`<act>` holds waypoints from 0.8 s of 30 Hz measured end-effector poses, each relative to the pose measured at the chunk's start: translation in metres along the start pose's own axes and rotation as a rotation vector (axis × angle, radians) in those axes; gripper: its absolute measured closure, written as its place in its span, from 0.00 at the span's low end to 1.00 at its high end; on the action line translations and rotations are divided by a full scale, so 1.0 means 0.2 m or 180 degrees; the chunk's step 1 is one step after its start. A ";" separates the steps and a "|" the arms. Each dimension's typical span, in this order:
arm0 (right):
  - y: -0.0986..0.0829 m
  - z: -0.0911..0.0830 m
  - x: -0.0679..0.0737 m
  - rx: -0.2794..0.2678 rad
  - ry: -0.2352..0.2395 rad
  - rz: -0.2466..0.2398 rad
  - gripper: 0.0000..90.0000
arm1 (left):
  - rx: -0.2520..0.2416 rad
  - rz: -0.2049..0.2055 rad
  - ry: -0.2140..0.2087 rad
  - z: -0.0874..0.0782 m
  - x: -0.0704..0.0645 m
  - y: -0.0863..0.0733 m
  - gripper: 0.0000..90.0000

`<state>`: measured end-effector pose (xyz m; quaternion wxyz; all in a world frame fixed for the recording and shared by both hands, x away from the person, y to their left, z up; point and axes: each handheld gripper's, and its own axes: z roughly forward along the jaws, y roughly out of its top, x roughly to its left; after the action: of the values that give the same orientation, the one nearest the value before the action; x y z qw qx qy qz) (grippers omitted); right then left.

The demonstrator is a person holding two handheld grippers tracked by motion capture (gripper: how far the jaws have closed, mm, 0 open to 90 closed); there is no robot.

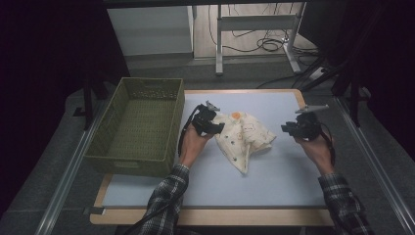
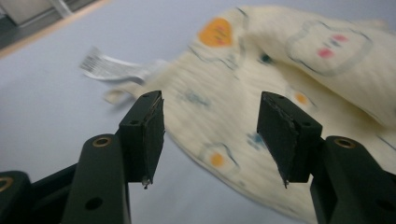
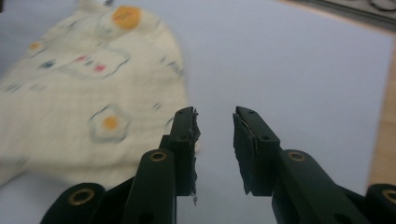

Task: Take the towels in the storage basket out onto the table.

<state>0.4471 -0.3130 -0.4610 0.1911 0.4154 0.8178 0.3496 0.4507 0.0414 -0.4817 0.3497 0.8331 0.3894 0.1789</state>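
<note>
A cream cloth [image 1: 243,135] printed with fried eggs and small animals lies crumpled in the middle of the pale blue mat [image 1: 254,181]. My left gripper [image 1: 214,126] is at the cloth's left edge, open, its jaws spread wide just above the fabric [image 2: 224,88] with nothing gripped. A white label [image 2: 109,66] sticks out from that edge. My right gripper [image 1: 285,128] hovers a short way right of the cloth [image 3: 79,93], open over bare mat, jaws only partly apart.
An olive green basket [image 1: 138,126] with nothing inside stands along the mat's left side, close to my left hand. The table's wooden border [image 1: 210,215] frames the mat. A desk frame and cables [image 1: 264,44] are on the floor beyond.
</note>
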 end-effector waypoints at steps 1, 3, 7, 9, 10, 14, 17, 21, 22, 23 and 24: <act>-0.03 -0.01 0.02 0.0031 0.0039 -0.0021 0.76 | 0.0011 0.0005 -0.0035 -0.01 -0.02 -0.02 0.46; -0.09 -0.01 0.06 0.0059 0.0124 -0.0070 0.76 | 0.0042 0.0021 -0.0172 -0.01 -0.07 -0.06 0.46; -0.19 0.01 0.13 0.0118 0.0294 -0.0101 0.72 | 0.0072 0.0035 -0.0396 -0.01 -0.15 -0.15 0.43; -0.22 0.03 0.15 0.0133 0.0366 -0.0122 0.69 | 0.0073 0.0043 -0.0457 -0.01 -0.19 -0.19 0.40; -0.23 0.04 0.17 0.0131 0.0402 -0.0130 0.67 | 0.0070 0.0022 -0.0491 -0.01 -0.21 -0.20 0.38; -0.23 0.10 0.20 0.0130 0.0454 -0.0186 0.62 | 0.0100 0.0130 -0.0504 0.02 -0.28 -0.25 0.35; -0.21 0.15 0.22 0.0134 0.0434 -0.0228 0.66 | 0.0122 0.0198 -0.0456 0.06 -0.31 -0.26 0.41; -0.20 0.18 0.25 0.0159 0.0388 -0.0315 0.96 | 0.0068 0.0250 -0.0479 0.07 -0.32 -0.26 0.69; -0.20 0.16 0.26 0.0163 0.0430 -0.0290 0.98 | 0.0066 0.0293 -0.0458 0.08 -0.33 -0.25 0.89; -0.20 0.16 0.26 0.0163 0.0430 -0.0290 0.98 | 0.0078 0.0337 -0.0446 0.08 -0.33 -0.25 0.89; -0.20 0.14 0.26 0.0172 0.0429 -0.0302 0.98 | 0.0098 0.0357 -0.0440 0.08 -0.33 -0.25 0.96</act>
<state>0.4120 -0.2747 -0.5110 0.1406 0.3566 0.8567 0.3451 0.3914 0.0052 -0.5292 0.3523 0.8693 0.3198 0.1342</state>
